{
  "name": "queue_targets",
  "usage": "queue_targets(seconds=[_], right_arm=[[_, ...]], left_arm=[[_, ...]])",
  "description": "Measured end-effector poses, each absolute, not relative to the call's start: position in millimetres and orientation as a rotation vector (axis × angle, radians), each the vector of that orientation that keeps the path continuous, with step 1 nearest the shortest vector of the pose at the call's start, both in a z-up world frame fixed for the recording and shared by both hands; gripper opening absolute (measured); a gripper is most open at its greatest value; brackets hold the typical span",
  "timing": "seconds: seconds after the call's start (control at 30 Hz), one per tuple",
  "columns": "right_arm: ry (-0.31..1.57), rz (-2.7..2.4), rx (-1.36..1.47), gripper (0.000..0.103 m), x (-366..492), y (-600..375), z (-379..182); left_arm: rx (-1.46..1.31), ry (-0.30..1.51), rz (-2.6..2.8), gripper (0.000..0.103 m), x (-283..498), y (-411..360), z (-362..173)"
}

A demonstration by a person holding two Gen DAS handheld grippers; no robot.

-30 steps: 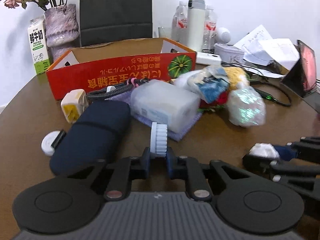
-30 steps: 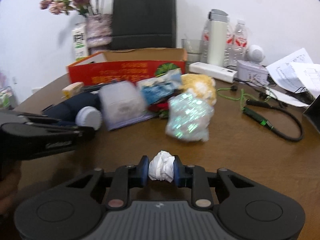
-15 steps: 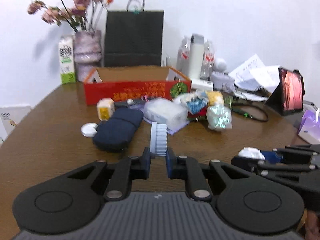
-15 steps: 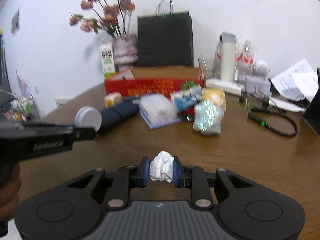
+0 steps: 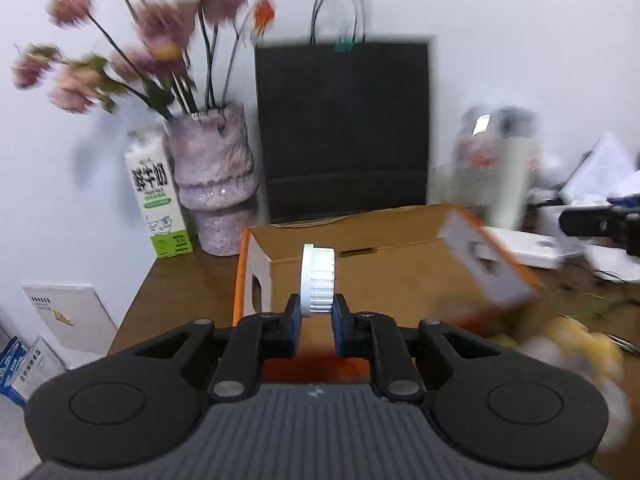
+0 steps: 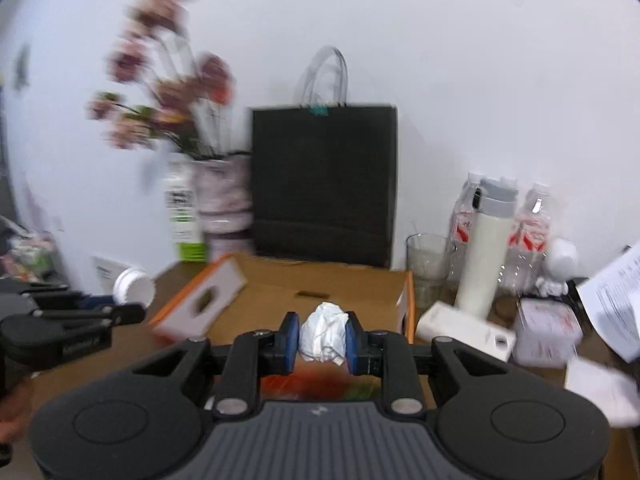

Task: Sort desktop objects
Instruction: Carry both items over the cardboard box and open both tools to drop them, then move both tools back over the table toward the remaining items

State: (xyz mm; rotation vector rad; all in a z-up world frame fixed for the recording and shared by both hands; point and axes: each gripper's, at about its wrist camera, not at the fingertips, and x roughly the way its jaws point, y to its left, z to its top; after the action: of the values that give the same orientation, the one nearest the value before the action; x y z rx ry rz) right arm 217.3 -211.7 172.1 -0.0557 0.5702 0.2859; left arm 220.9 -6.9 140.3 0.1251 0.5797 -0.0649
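My left tongs (image 5: 316, 315) pinched a white ribbed lid (image 5: 318, 279) on its edge above the open cardboard box (image 5: 384, 276). My right tongs (image 6: 322, 340) squeezed a crumpled paper ball (image 6: 325, 333) over the same box.

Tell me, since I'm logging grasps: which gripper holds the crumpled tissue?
The right gripper grips the crumpled tissue; the left gripper pinches a ribbed white cap instead.

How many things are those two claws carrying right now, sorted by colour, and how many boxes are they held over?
White things held: 2, a ribbed white cap in the left claw and a crumpled white paper wad in the right claw.
Brown cardboard boxes: 1.
Total: 3.
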Motion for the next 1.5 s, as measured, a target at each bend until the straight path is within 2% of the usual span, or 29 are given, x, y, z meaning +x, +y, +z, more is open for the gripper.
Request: queue_targets(seconds=[0.17, 0.3, 0.4, 0.43, 0.5, 0.53, 0.6, 0.7, 0.77, 0.9, 1.0, 1.1, 1.2, 1.5], right_arm=[[0.843, 0.217, -0.075, 0.022, 373, -195, 118], [0.976, 0.178, -0.080, 0.022, 434, -188, 76], [0.983, 0.147, -0.146, 0.025, 450, -179, 59], [0.985, 0.148, -0.158, 0.025, 454, -177, 54], [0.983, 0.139, -0.166, 0.038, 463, -178, 49], [0.977, 0.128, -0.165, 0.040, 465, -178, 50], [0.957, 0.112, -0.144, 0.051, 466, -182, 56], [0.942, 0.128, -0.114, 0.060, 462, -185, 69], [0.939, 0.136, -0.094, 0.064, 454, -187, 79], [0.973, 0.179, -0.040, 0.071, 434, -192, 97], [1.024, 0.210, -0.009, 0.072, 418, -193, 102], [1.040, 0.216, 0.009, 0.075, 394, -197, 105], [1.040, 0.221, 0.012, 0.079, 372, -197, 117], [0.939, 0.241, 0.041, 0.081, 297, -206, 125]], left_arm=[[0.132, 0.796, -0.044, 0.016, 355, -2, 104], [0.181, 0.885, 0.007, 0.016, 416, 2, 80], [0.230, 0.935, -0.004, 0.016, 436, 2, 66], [0.240, 0.951, -0.023, 0.019, 439, 0, 63], [0.249, 0.950, -0.017, 0.052, 443, -2, 59], [0.245, 0.943, -0.018, 0.073, 444, -3, 60], [0.218, 0.917, -0.056, 0.073, 446, -4, 66], [0.184, 0.916, -0.042, 0.074, 445, -1, 79], [0.142, 0.930, -0.044, 0.081, 440, 1, 90], [0.092, 0.968, -0.027, 0.086, 425, 4, 105], [0.036, 1.016, -0.012, 0.088, 409, 13, 112], [-0.024, 1.038, 0.014, 0.096, 391, 20, 117], [-0.037, 1.033, 0.012, 0.097, 368, 21, 121], [0.037, 0.926, 0.022, 0.100, 288, 4, 123]])
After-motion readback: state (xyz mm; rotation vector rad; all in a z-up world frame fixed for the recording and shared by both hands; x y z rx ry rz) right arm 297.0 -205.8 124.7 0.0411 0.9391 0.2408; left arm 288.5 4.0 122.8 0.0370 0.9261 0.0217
